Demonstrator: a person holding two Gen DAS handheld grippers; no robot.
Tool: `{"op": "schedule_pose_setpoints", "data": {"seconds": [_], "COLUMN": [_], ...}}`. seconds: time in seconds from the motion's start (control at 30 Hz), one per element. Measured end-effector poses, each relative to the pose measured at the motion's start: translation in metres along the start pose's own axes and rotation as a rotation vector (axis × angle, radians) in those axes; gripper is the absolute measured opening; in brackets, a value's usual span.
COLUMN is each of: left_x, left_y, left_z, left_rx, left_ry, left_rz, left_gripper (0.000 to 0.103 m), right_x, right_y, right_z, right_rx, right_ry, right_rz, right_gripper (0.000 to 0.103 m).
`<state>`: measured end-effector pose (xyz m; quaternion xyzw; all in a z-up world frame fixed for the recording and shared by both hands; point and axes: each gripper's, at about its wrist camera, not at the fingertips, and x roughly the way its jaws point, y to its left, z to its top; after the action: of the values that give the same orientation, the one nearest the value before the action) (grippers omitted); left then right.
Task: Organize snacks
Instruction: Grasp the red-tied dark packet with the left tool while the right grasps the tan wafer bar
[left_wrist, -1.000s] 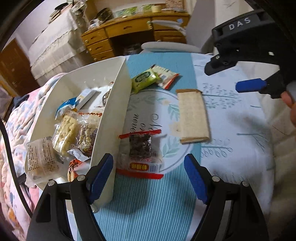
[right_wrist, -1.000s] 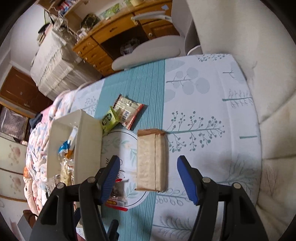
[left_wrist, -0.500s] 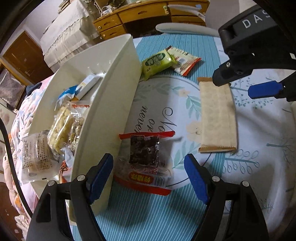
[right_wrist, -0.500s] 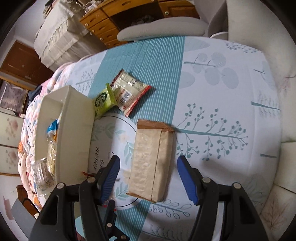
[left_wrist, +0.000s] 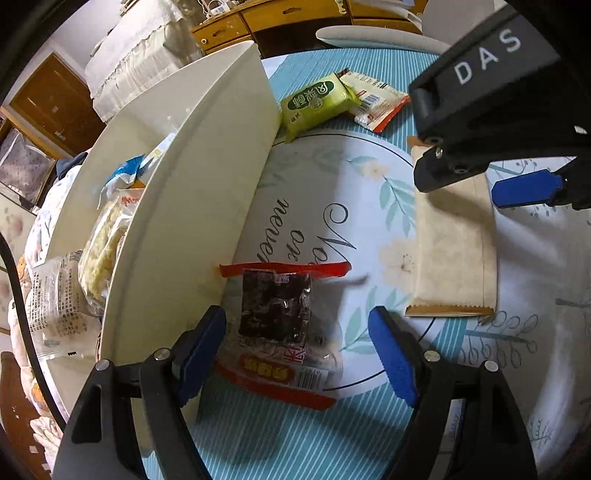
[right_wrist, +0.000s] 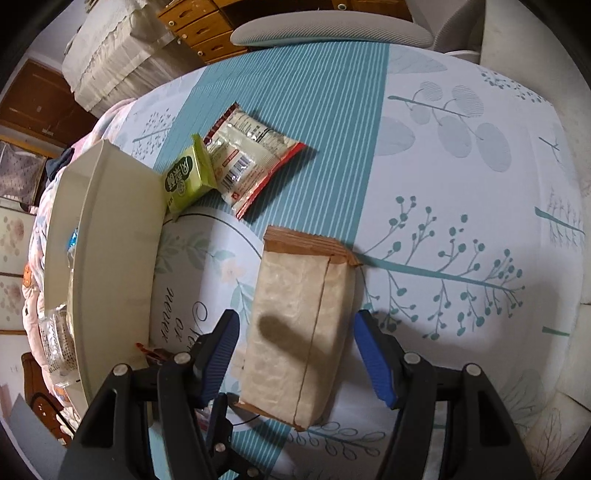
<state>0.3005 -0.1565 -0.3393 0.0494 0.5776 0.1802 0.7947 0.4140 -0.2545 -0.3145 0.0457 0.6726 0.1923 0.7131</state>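
The left gripper (left_wrist: 297, 347) points steeply down at the tablecloth (left_wrist: 258, 435). Its blue pads stand apart on either side of the dark snack pack (left_wrist: 275, 314), which has red-edged seals. The pads do not touch the pack; nothing is held. The pack lies flat on the cloth, just beside the outer wall of the white bin (left_wrist: 207, 192).

The right gripper (right_wrist: 295, 354) also points steeply down. Its jaws are partly open and straddle the near end of the beige packet (right_wrist: 295, 332). A gap shows between each pad and the packet; nothing is gripped. The packet lies flat, lengthwise away from the gripper, to the right of the dark pack and well clear of the bin.

Beyond the packet, the green pack (right_wrist: 186, 179) rests against the far corner of the bin. The white pack (right_wrist: 251, 158), trimmed in red, lies partly under its right edge.

The bin holds several snacks already: a blue-and-white wrapper (left_wrist: 127, 173), a clear bag of pale puffs (left_wrist: 101, 251) and a clear printed bag (left_wrist: 55, 295) at the near end.

A wooden desk (left_wrist: 280, 18) and a grey chair seat (right_wrist: 332, 33) stand beyond the table.
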Motion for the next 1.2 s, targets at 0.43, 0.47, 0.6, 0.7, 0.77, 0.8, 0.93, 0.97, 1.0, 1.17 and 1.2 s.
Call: {"op": "schedule_pose_setpoints", "data": {"seconds": [0.43,0.47,0.6,0.7,0.77,0.8,0.93,0.97,1.0,1.17,1.2], "left_x": [0.000,0.000,0.002,0.002,0.002,0.002,0.001,0.001,0.000,0.001,-0.001], "left_y": [0.007,0.007,0.010,0.012,0.013,0.014,0.014,0.015,0.014,0.017,0.013], "left_z": [-0.003,-0.003,-0.002,-0.002,-0.003,-0.002,-0.002,-0.002,-0.003,-0.002,-0.004], "left_rx": [-0.063,-0.064,-0.046,-0.053,-0.055,-0.055,-0.046,-0.043,-0.041,-0.034,-0.031], "left_ry": [-0.044,-0.044,-0.054,-0.038,-0.034,-0.032,-0.039,-0.043,-0.043,-0.035,-0.032], "left_rz": [-0.063,-0.068,-0.074,-0.093,-0.101,-0.105,-0.093,-0.085,-0.084,-0.087,-0.085], "left_gripper": [0.078,0.078,0.076,0.074,0.073,0.071,0.058,0.056,0.055,0.054,0.053], "right_x": [0.007,0.007,0.010,0.010,0.009,0.008,0.003,0.001,0.001,0.001,0.001], "right_y": [0.015,0.017,0.023,0.021,0.019,0.016,0.003,-0.002,-0.003,-0.004,-0.004], "right_z": [0.008,0.009,0.011,0.010,0.010,0.009,0.006,0.005,0.004,0.002,0.002], "right_rx": [-0.068,-0.071,-0.091,-0.101,-0.098,-0.097,-0.048,-0.030,-0.018,0.048,0.053], "right_ry": [0.007,0.009,0.001,-0.005,-0.007,-0.010,0.001,0.007,0.009,0.032,0.037], "right_rz": [-0.054,-0.061,-0.109,-0.097,-0.087,-0.083,-0.044,-0.038,-0.034,-0.020,-0.022], "right_gripper": [0.066,0.065,0.054,0.052,0.049,0.048,0.041,0.041,0.041,0.041,0.041]}}
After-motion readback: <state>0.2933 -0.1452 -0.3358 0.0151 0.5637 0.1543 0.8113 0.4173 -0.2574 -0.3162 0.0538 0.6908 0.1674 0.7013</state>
